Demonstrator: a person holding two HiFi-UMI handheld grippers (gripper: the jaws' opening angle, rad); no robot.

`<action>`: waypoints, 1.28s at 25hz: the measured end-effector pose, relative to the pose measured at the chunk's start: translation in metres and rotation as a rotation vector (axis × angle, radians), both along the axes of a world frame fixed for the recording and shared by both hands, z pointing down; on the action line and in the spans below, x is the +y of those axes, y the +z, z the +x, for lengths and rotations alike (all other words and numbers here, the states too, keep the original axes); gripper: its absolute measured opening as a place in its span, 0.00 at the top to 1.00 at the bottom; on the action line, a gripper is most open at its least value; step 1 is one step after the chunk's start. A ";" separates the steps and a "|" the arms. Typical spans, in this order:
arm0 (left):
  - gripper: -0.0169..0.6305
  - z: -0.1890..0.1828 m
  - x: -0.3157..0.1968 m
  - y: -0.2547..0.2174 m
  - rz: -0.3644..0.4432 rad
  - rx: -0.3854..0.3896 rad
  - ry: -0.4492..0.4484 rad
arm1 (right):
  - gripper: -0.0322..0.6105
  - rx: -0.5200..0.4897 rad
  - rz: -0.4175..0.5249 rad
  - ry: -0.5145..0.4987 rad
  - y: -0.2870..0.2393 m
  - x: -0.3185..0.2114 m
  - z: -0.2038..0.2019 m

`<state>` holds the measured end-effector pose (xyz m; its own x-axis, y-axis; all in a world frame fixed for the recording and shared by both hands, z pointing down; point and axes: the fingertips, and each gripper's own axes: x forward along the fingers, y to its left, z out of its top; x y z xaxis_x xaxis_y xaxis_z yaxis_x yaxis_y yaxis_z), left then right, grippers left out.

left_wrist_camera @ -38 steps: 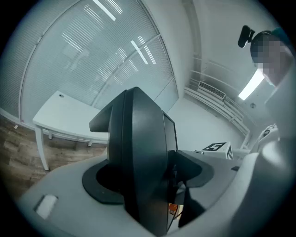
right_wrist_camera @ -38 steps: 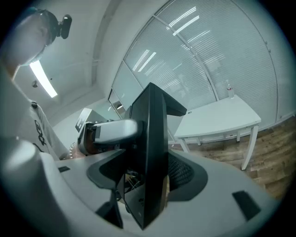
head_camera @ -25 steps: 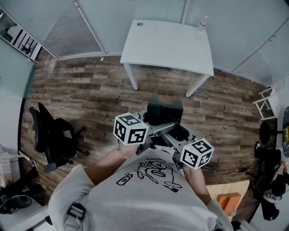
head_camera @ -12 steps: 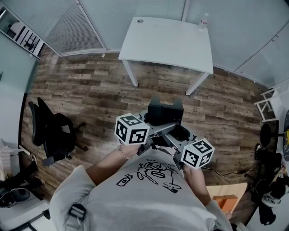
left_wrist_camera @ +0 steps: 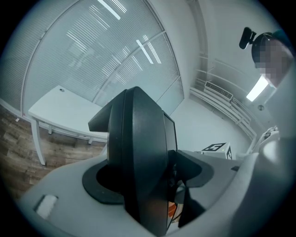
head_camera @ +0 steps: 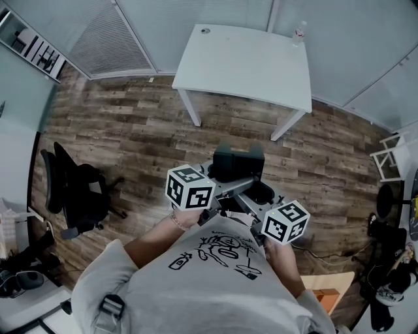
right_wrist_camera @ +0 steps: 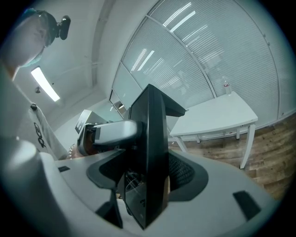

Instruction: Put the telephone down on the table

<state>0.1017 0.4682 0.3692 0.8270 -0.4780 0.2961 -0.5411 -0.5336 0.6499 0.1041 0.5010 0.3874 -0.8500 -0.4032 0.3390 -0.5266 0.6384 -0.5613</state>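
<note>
Office room, wood-plank floor (head_camera: 130, 130), glass wall (head_camera: 196, 13) behind; white tabletop (head_camera: 245, 62) stands ahead of the person, well apart across open floor; small bottle (head_camera: 299, 29) on its far right corner; black office chair (head_camera: 75, 196) off to the left.

Head view: telephone (head_camera: 238, 163), a dark slab, is up in the air close to the person's chest; left gripper (head_camera: 228, 186) and right gripper (head_camera: 256, 194) both come in under it from either side; not on the tabletop yet.

Left gripper view: fingers (left_wrist_camera: 196, 169) are clamped on the telephone's lower part; slab seen edge-on, long axis running up and away from the fingers; tabletop shows past it at the left, beyond bare floor; right gripper peeks in at the right.

Right gripper view: fingers (right_wrist_camera: 187, 176) likewise closed on the slab, one pad on each face; again edge-on and upright; left gripper visible gripping from the other side; tabletop lies beyond, to the right.

Judgement: carry phase, early; the move turns on closing the gap straight ahead to the tabletop; left gripper looks marginally nearer it; both have to travel together or the slab twists in the grip.
</note>
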 end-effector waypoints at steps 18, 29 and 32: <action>0.43 -0.099 -0.139 -0.014 0.035 0.011 -0.028 | 0.55 0.017 0.027 -0.022 -0.013 -0.140 -0.098; 0.43 -0.160 -0.198 -0.012 0.025 0.012 -0.020 | 0.55 0.022 0.011 -0.014 -0.012 -0.199 -0.159; 0.43 -0.168 -0.211 -0.007 0.008 0.017 -0.020 | 0.55 0.026 0.001 -0.018 -0.007 -0.211 -0.168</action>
